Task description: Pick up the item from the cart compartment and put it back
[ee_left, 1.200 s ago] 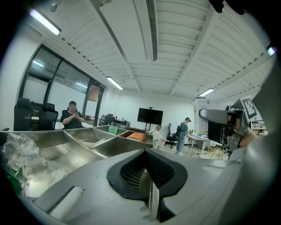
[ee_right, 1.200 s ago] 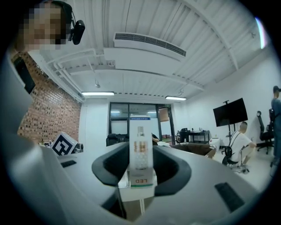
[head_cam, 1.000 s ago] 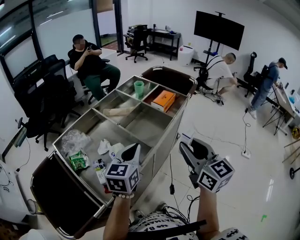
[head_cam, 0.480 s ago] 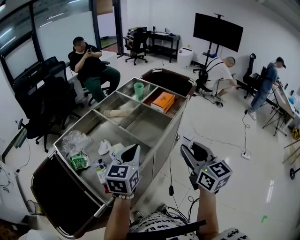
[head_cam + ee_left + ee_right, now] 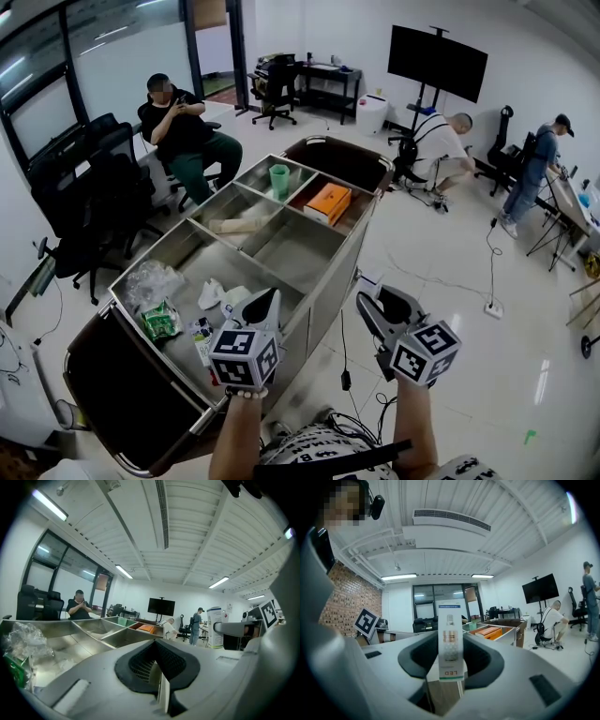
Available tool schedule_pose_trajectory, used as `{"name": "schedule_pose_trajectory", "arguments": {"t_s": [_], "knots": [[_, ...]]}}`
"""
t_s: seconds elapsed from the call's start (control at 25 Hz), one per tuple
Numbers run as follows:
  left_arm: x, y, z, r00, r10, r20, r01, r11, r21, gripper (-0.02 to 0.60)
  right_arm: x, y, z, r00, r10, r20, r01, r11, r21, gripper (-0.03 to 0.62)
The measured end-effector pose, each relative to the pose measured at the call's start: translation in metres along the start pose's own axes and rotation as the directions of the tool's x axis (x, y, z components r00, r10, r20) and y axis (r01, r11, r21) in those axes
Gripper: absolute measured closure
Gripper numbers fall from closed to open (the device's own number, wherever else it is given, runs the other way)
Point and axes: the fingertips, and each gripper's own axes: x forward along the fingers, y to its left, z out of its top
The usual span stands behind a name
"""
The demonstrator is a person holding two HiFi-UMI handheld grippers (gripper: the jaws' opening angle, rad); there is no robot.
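Note:
My right gripper (image 5: 371, 298) hangs over the floor just right of the steel cart (image 5: 317, 278). It is shut on a narrow white LED box (image 5: 450, 638), which stands upright between the pads; its top shows as a white box (image 5: 368, 278) beyond the jaws in the head view. Over the cart's near compartment my left gripper (image 5: 265, 303) has its jaws shut with nothing held. Below it lie a clear plastic bag (image 5: 150, 281), a green packet (image 5: 159, 321), white wrapped items (image 5: 212, 293) and a small carton (image 5: 200, 340).
Farther compartments hold a tan roll (image 5: 234, 225), a green cup (image 5: 278, 176) and an orange box (image 5: 328, 202). A seated person (image 5: 183, 127) is behind the cart, and two people (image 5: 445, 141) are at the back right. A cable and power strip (image 5: 492, 307) lie on the floor.
My right gripper with the box has drifted slightly left toward the cart. The left gripper has stayed put.

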Motion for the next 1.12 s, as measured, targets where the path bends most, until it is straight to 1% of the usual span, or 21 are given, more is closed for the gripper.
{"name": "schedule_pose_trajectory", "arguments": {"t_s": [0.6,0.92,1.12], "knots": [[0.003,0.002,-0.001,1.0,0.008,-0.011,-0.008,1.0,0.002,0.577,0.005,0.0,-0.003,1.0,0.004,-0.006,-0.004,1.0,0.01,0.428],[0.002,0.006,-0.001,0.999,0.032,-0.01,-0.032,0.999,0.0,0.577,0.008,0.0,-0.002,1.0,0.017,-0.012,-0.017,1.0,0.0,0.428],[0.002,0.008,0.0,0.999,0.043,-0.013,-0.043,0.999,-0.001,0.577,0.016,-0.002,0.001,0.999,0.033,-0.025,-0.033,0.999,-0.024,0.428]]}}
